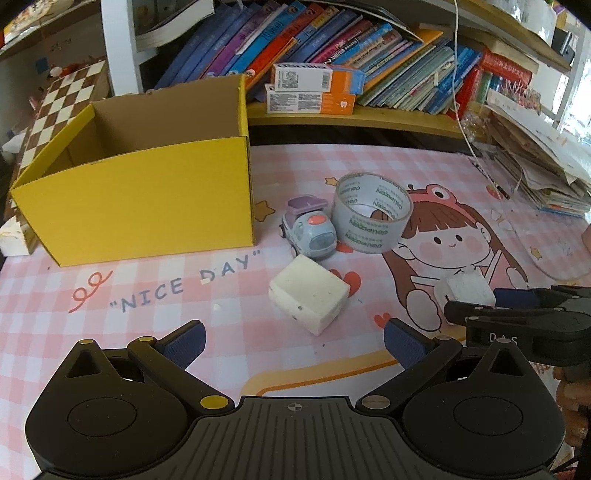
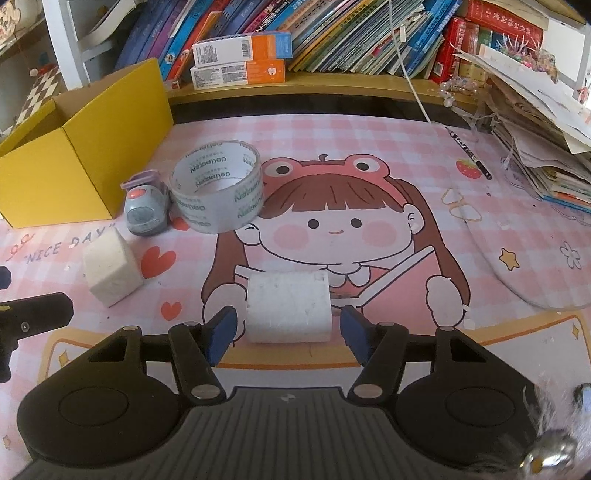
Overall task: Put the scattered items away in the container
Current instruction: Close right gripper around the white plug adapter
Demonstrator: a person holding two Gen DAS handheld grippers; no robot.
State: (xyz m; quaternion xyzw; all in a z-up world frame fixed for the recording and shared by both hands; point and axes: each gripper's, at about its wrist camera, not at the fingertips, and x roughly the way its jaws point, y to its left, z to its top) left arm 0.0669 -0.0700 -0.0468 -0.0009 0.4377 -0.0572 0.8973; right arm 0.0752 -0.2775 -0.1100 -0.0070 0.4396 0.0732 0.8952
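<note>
1. Right now the right gripper (image 2: 286, 334) is spread wide, its blue pads (image 2: 221, 332) on either side of a white foam block (image 2: 288, 306) lying on the mat; a gap shows on both sides, so nothing is pinched.
2. Over on the left, the left gripper (image 1: 293, 341) is also spread and holds nothing, hanging above the mat just short of a second foam block (image 1: 309, 297), which rests tilted on one edge.
3. Nearby, a roll of clear tape (image 1: 372, 213) printed "deli" in repeats leans against a small blue-grey toy car (image 1: 309, 230).
4. Beside the car stands the yellow cardboard box (image 1: 147, 206), open at the top; no items show inside it.
5. Printed on the pink checked mat (image 1: 147, 321) are the words "NICE DAY" and a cartoon girl in a frog hat.
6. Behind, a shelf of books (image 2: 332, 33) carries two white-and-orange cartons (image 2: 240, 61); their print is too small to read.
</note>
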